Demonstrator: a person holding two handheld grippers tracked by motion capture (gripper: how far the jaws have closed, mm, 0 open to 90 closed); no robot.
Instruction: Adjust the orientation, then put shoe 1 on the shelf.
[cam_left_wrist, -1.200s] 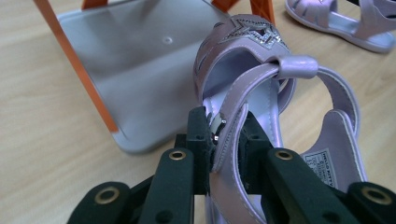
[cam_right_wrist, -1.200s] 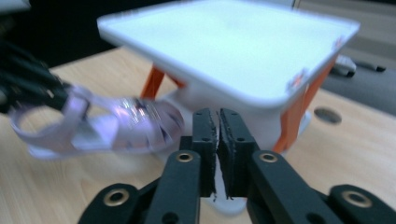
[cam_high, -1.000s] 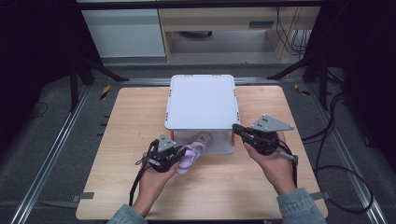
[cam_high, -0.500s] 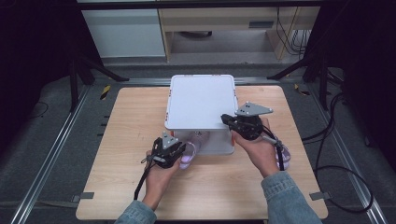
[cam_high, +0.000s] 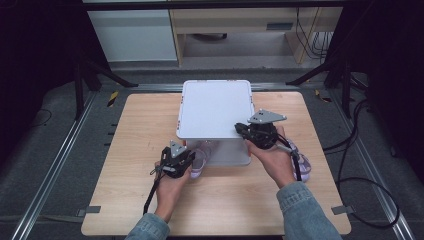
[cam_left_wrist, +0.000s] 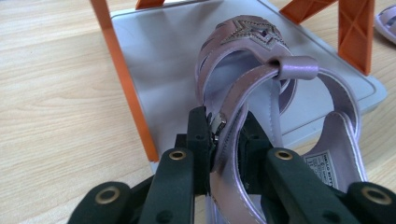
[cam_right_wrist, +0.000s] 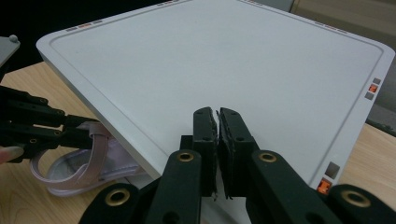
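Step in hand, by the look of it: sliding a lilac sandal (cam_left_wrist: 261, 93) onto the lower shelf (cam_left_wrist: 177, 56) of a small white rack (cam_high: 216, 107) standing mid-desk (cam_high: 130, 145). Left tool (cam_left_wrist: 224, 140) clamped on the sandal's back strap, toe already over the grey shelf between the orange legs (cam_left_wrist: 126, 88), heel hanging out over the near edge. Right tool (cam_right_wrist: 218, 144) pressed shut with nothing between the jaws, hovering over the near right part of the rack's white top (cam_right_wrist: 233, 60); touching it or just above, hard to tell.

Next move, as a judgement: push forward and lower until the sole lies flat on the shelf, clear of the left leg, then let go of the strap. Possibly steady the rack with the right tool meanwhile.

High view: second sandal (cam_high: 300, 162) on the desk right of the rack, beside the right hand (cam_high: 272, 157); shelf itself hidden under the top. Left gripper view: the grip, star-stitched toe band and shelf close up. Right gripper view: left tool and sandal at the rack's near edge.
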